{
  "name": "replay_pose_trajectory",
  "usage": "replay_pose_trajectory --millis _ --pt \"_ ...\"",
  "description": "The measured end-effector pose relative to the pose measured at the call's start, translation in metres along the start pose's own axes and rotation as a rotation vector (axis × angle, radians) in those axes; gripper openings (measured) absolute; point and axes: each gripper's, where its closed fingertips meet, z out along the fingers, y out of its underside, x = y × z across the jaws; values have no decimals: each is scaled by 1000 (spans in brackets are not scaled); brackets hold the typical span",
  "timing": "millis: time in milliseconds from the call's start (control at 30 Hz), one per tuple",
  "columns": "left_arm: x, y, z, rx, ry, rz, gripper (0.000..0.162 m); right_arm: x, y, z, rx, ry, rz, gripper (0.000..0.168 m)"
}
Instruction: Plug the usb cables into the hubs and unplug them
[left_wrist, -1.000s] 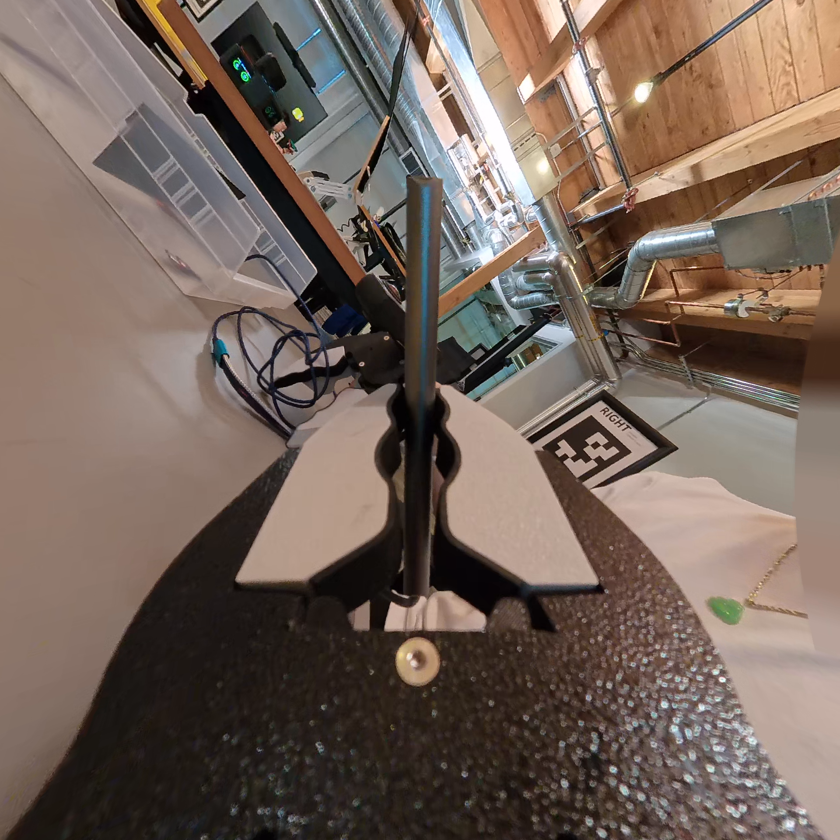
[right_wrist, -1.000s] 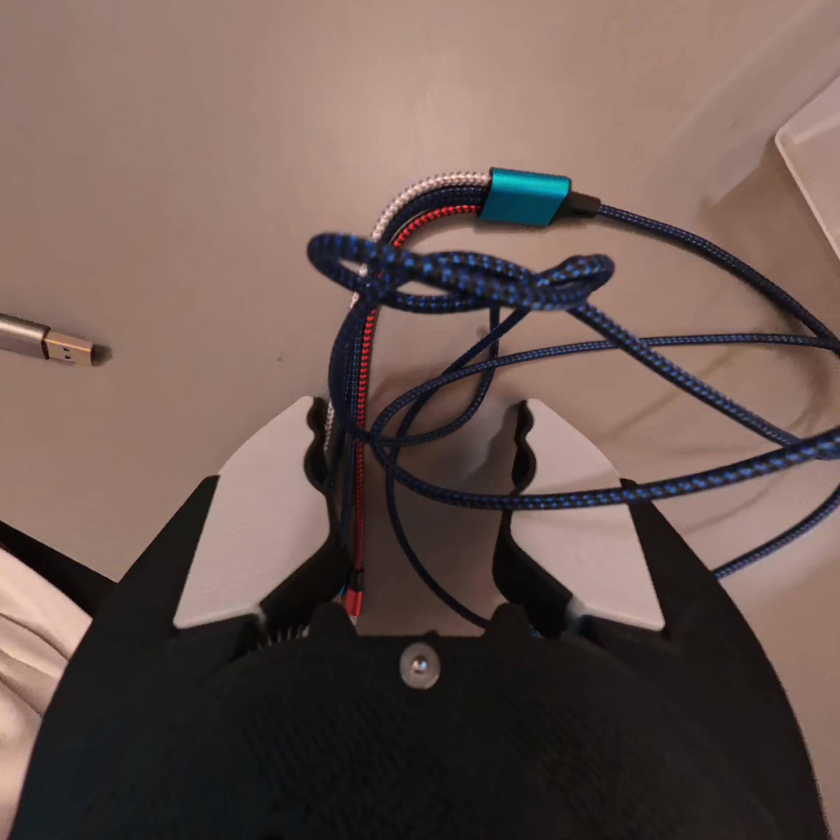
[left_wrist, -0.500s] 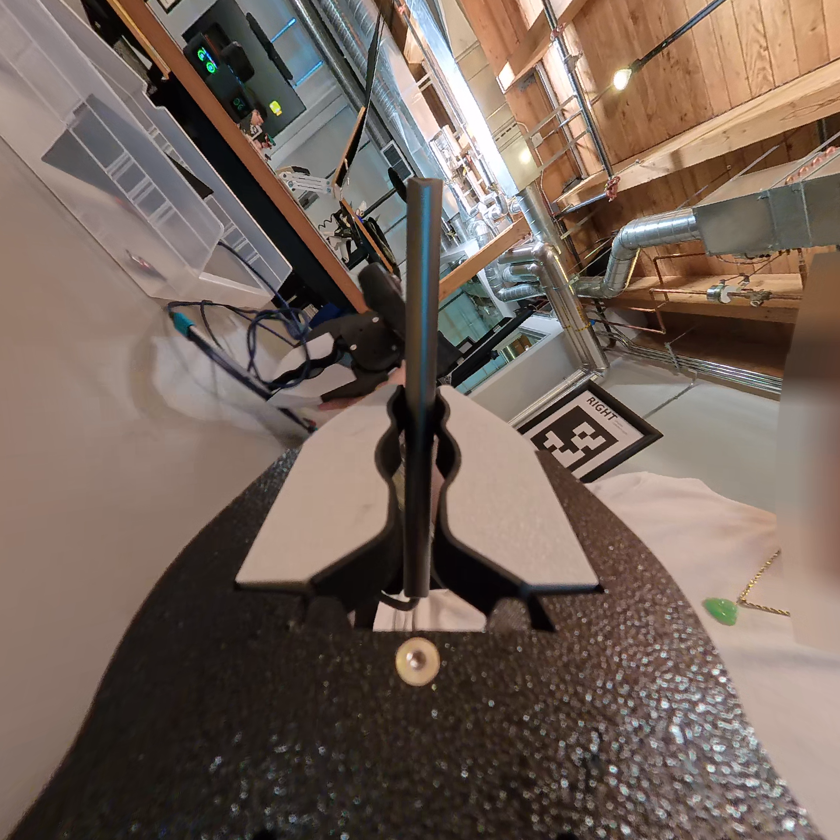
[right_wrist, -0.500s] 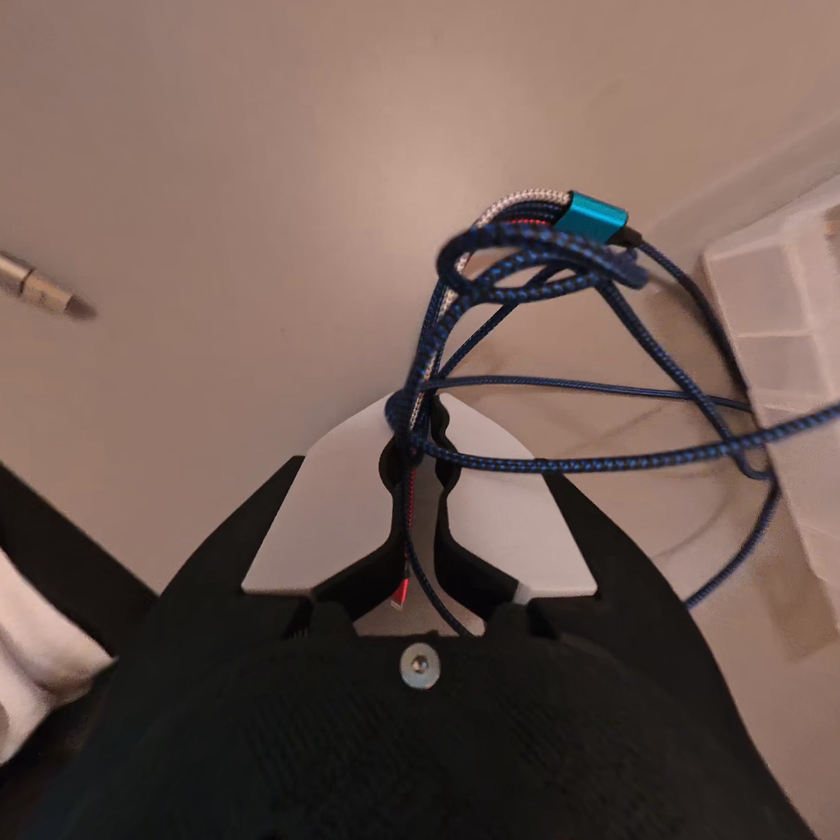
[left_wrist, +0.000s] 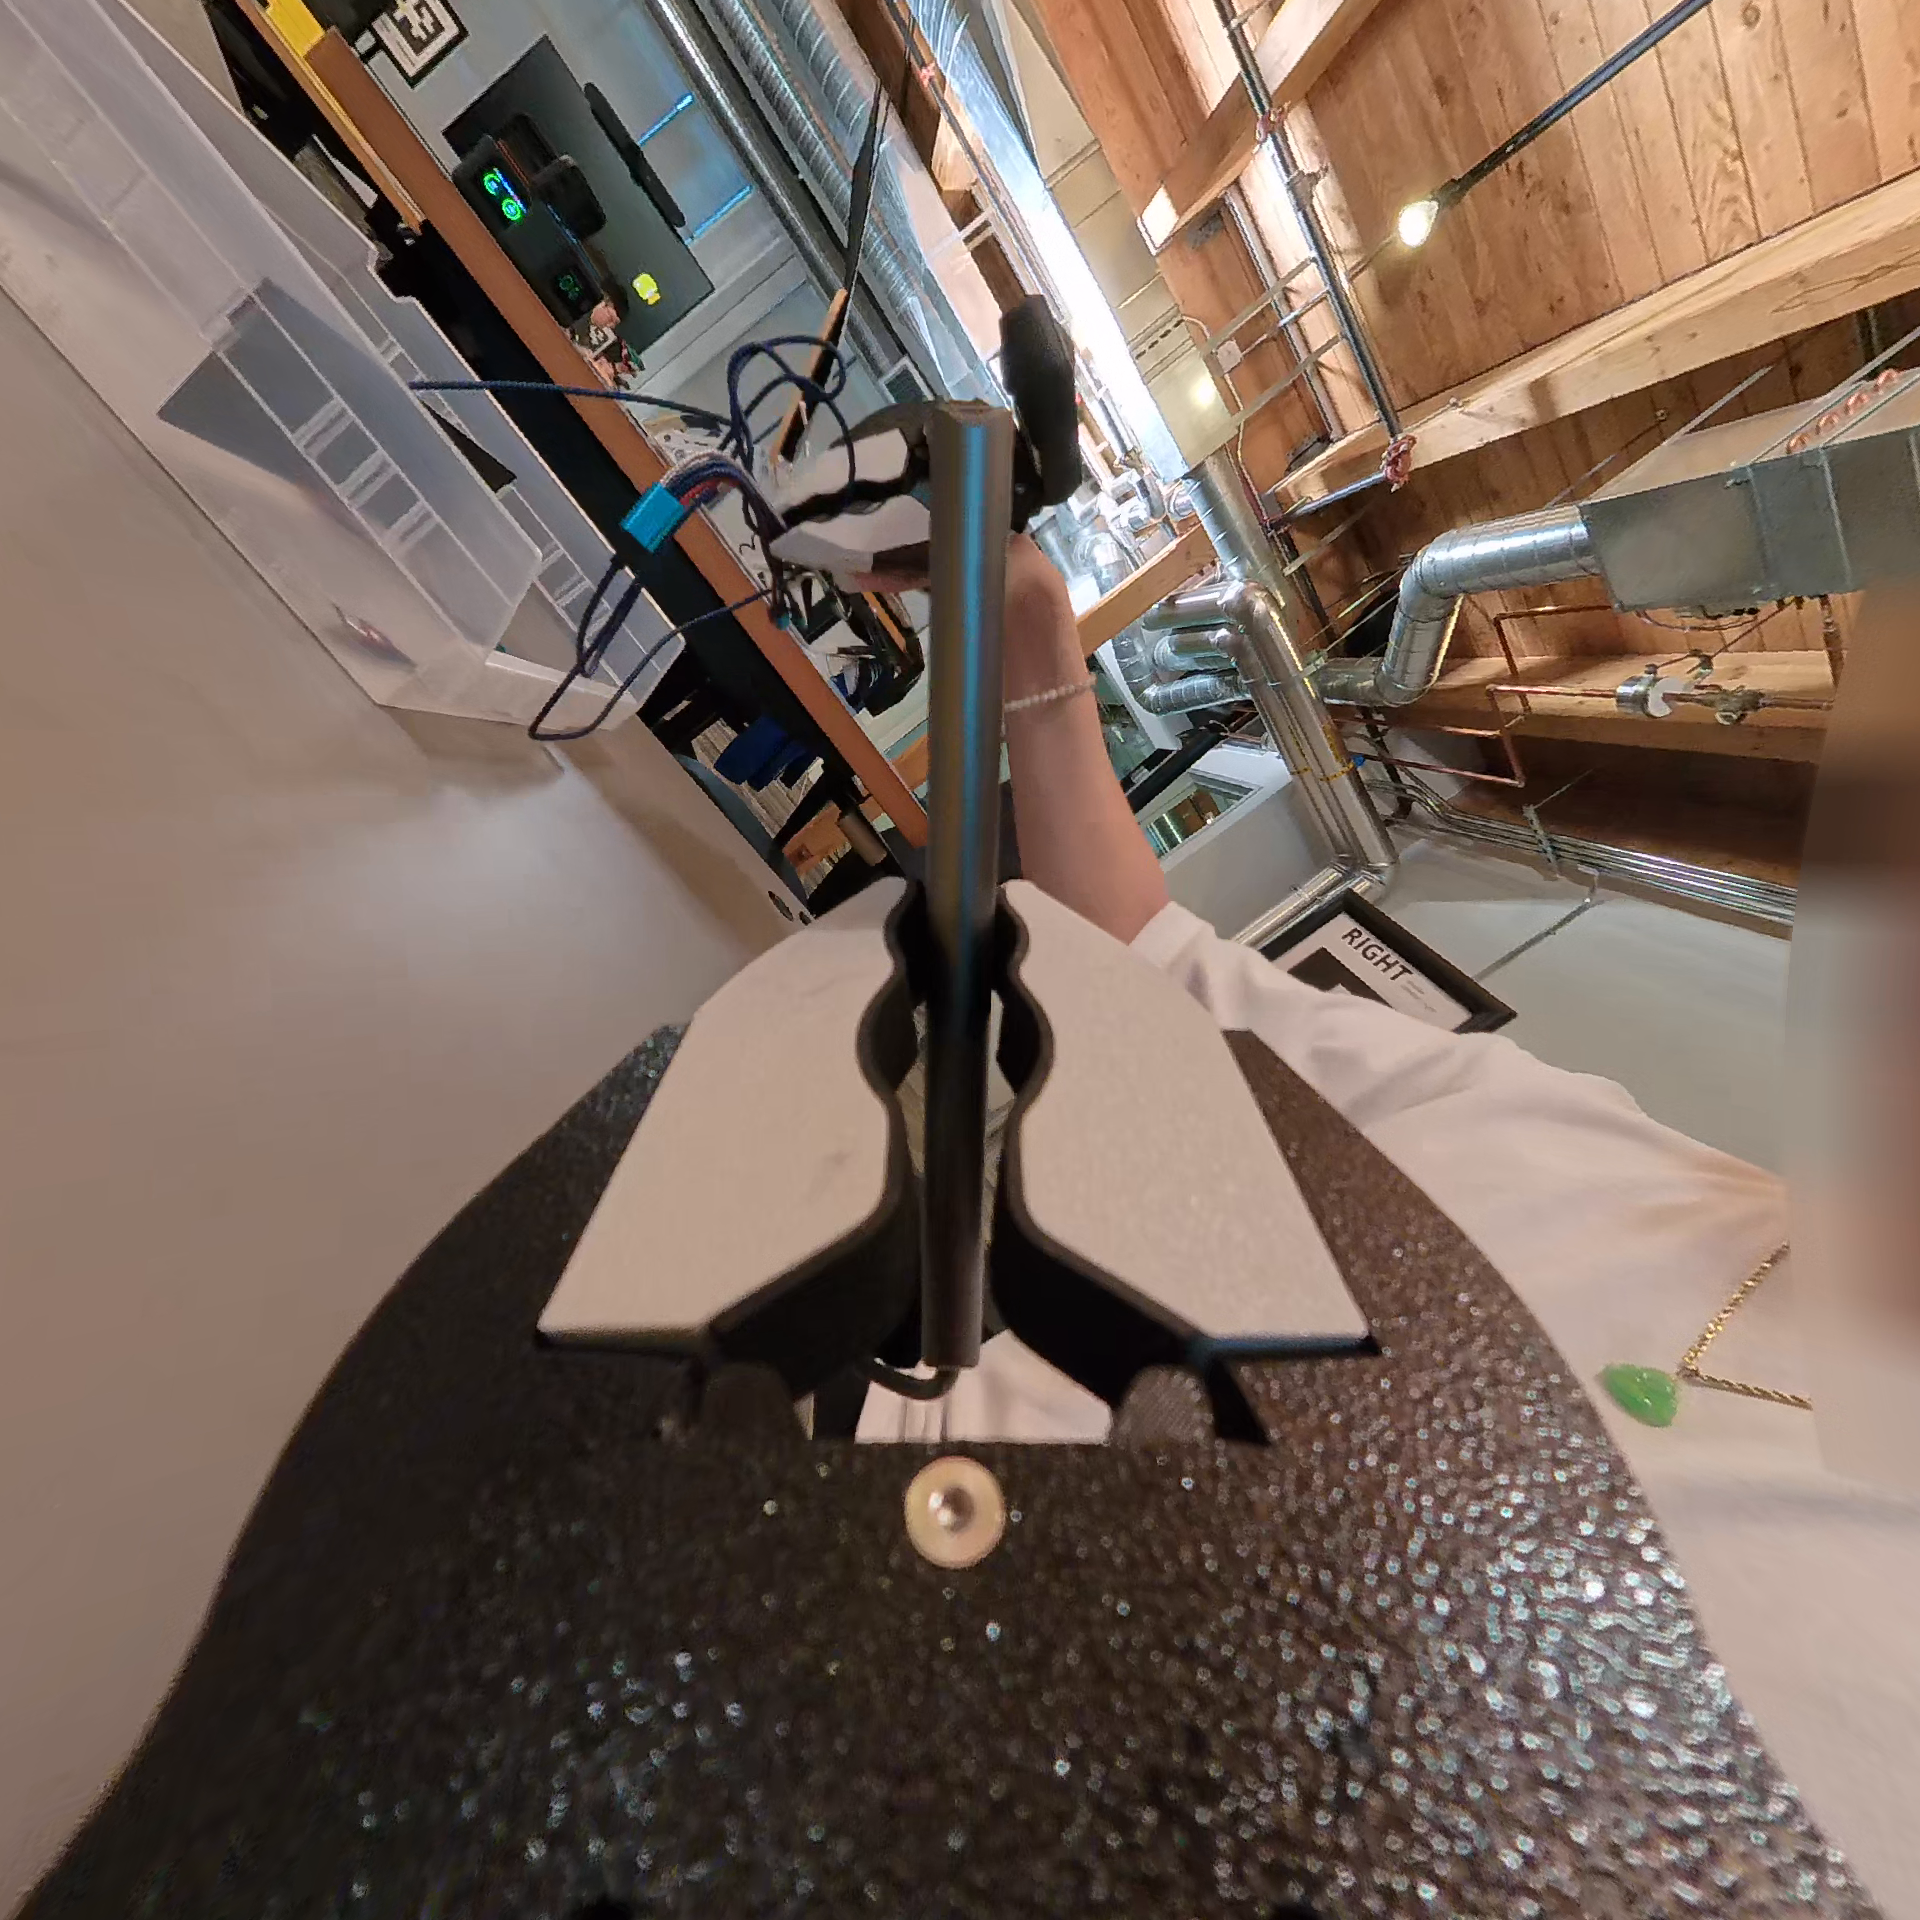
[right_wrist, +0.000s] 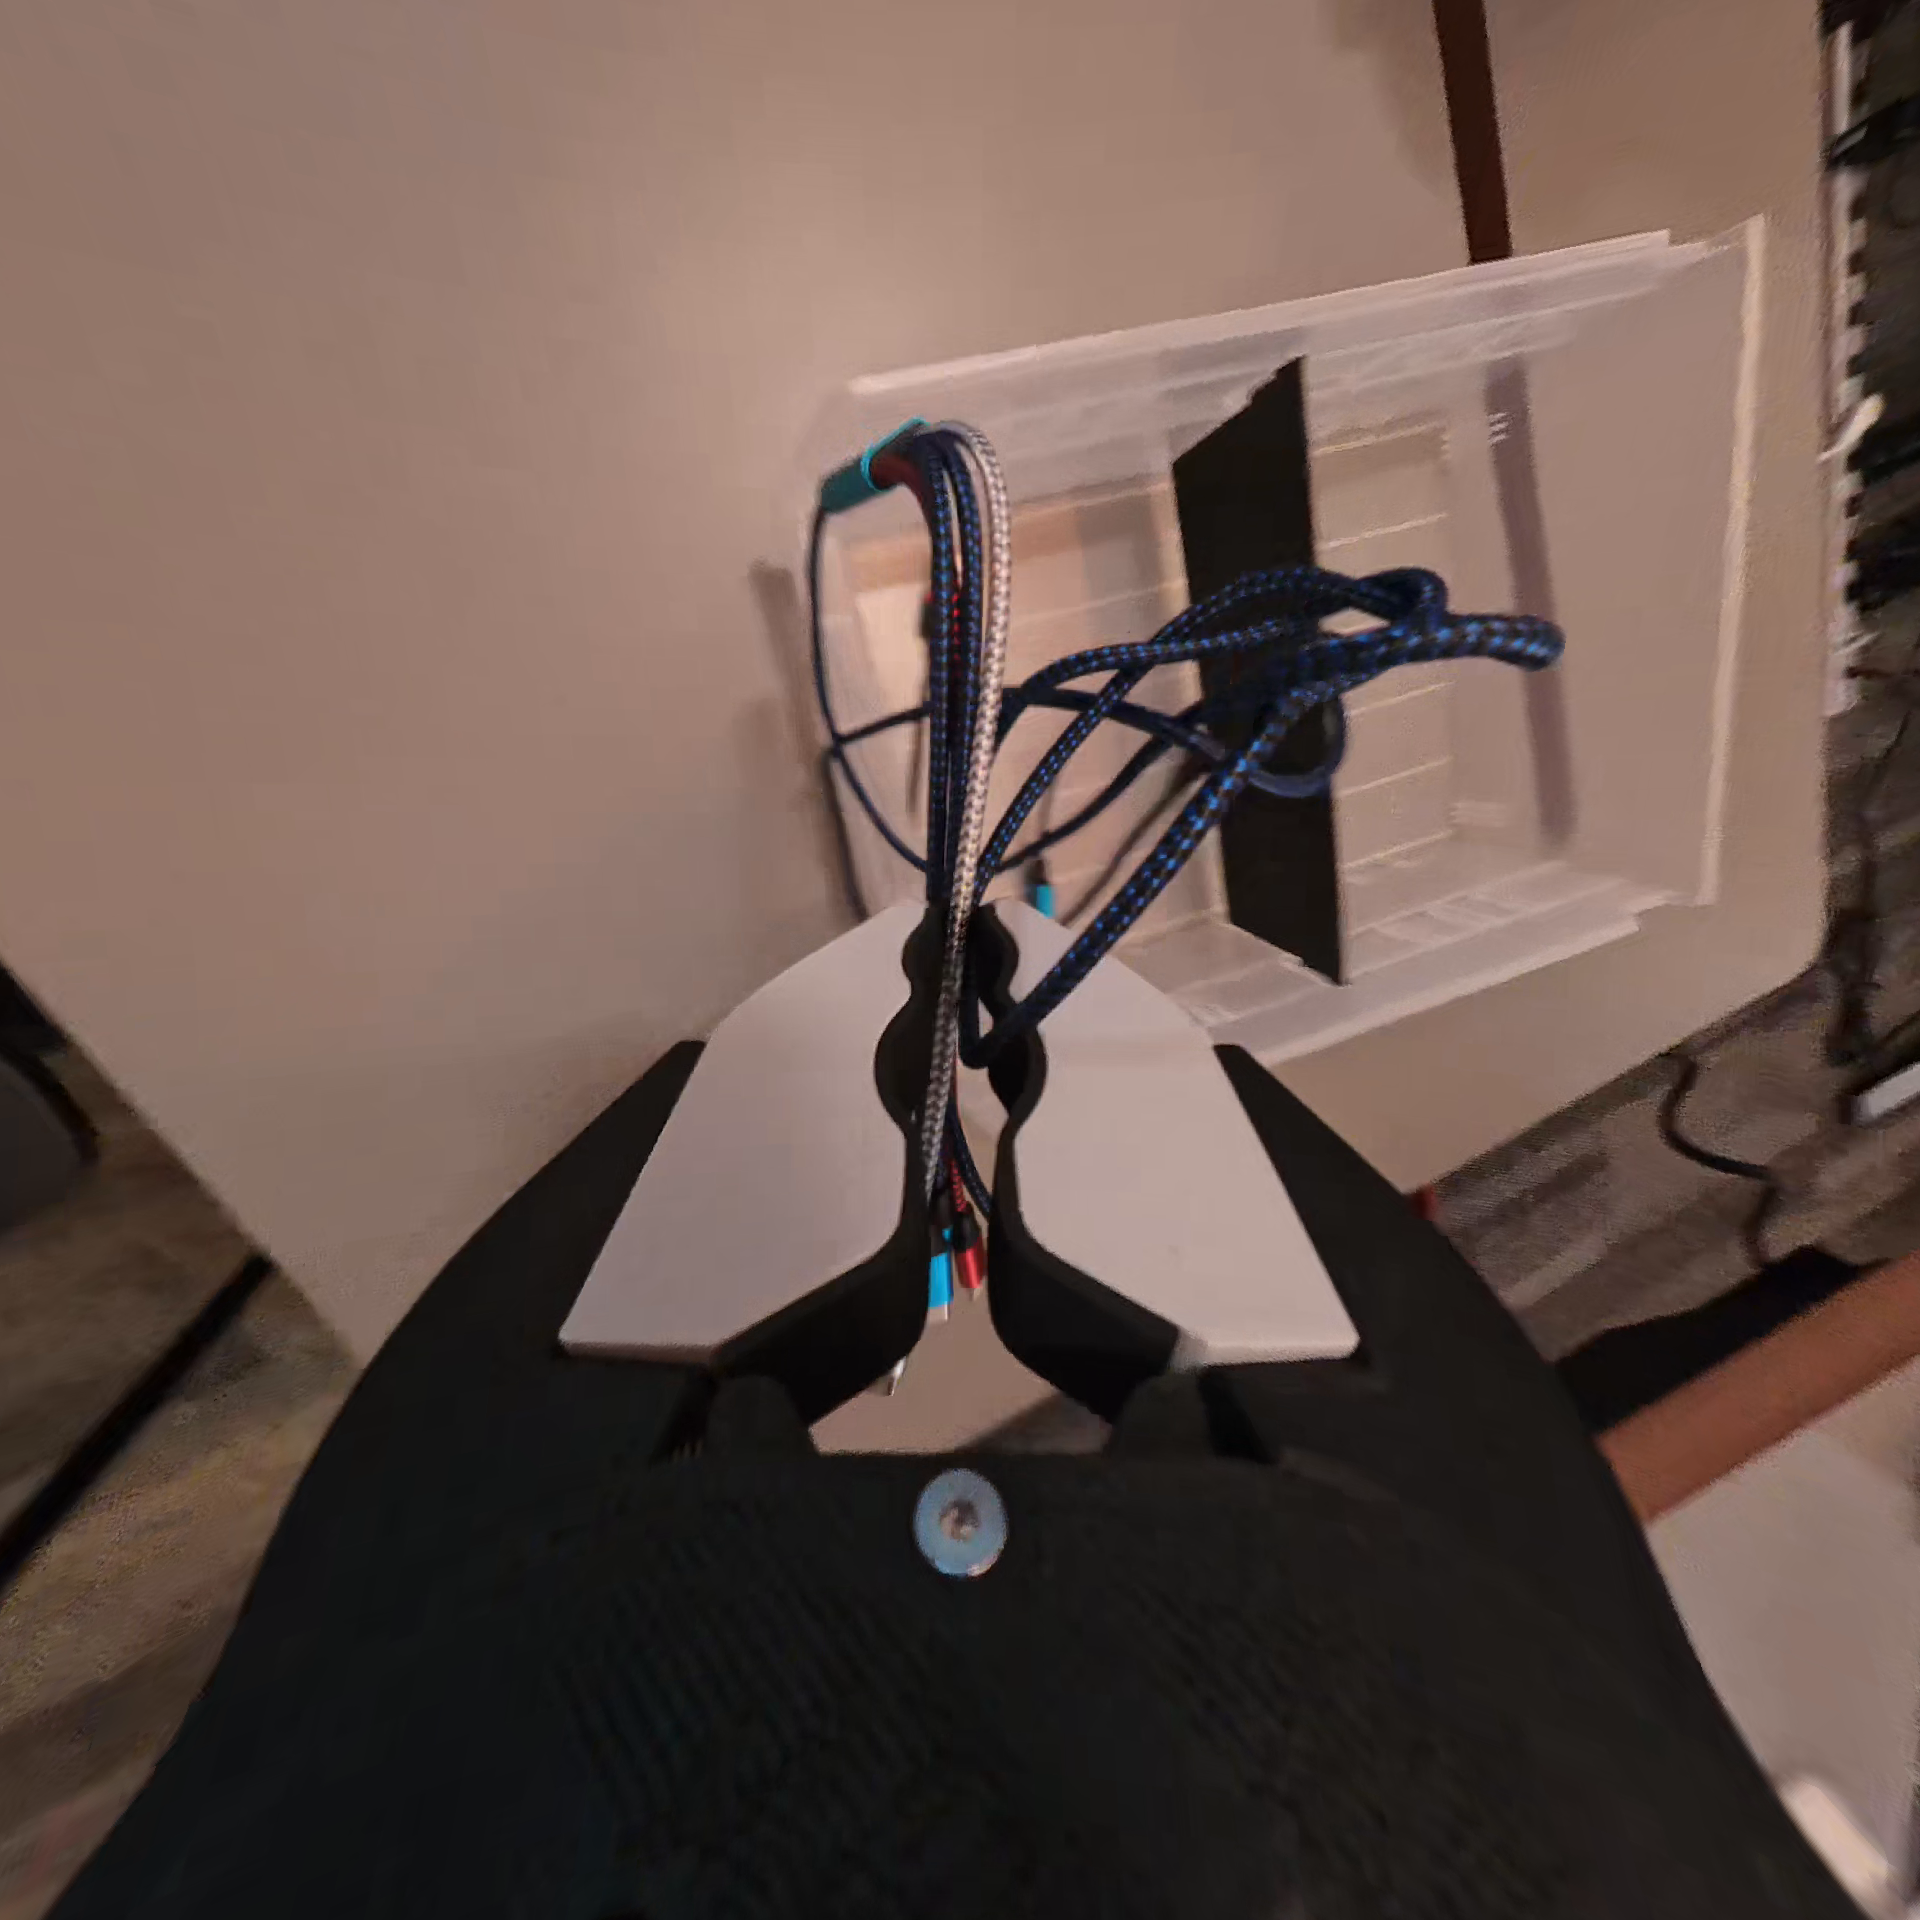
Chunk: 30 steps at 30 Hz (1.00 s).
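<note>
While a framed sign (left_wrist: 1382, 971) with black letters stands behind, the left gripper (left_wrist: 958, 935) squeezes a thin dark hub (left_wrist: 966, 790), and the right gripper (right_wrist: 961, 925) pinches blue braided cables (right_wrist: 1226, 707) lifted above the table (right_wrist: 416, 520).

The left gripper (left_wrist: 961, 925) clamps a slim dark hub (left_wrist: 961, 790) edge-on, pointing toward the right gripper (left_wrist: 862, 520).

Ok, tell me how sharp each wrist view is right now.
Left wrist view: sharp on the dark hub in the left gripper, with fisheye bending at the edges. Right wrist view: motion-smeared on the clear organiser box; the braided cables in the right gripper look crisper.
</note>
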Motion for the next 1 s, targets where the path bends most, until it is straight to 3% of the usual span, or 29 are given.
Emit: replay_pose_trajectory --millis 200,433,567,733,1000 --pt "-9 0 -5 11 -10 -24 9 53 18 20 -154 100 -72 6" --pt "-17 -1 -7 21 -8 -51 9 75 -17 -24 -79 147 -159 6" --pt "-22 4 -3 9 4 -78 9 86 -26 -23 -84 146 -192 6" --pt "-24 8 0 -2 7 -88 9 75 -22 14 -43 75 -172 6" --pt "-22 9 -1 -4 11 -87 10 56 -4 95 38 290 -150 6"
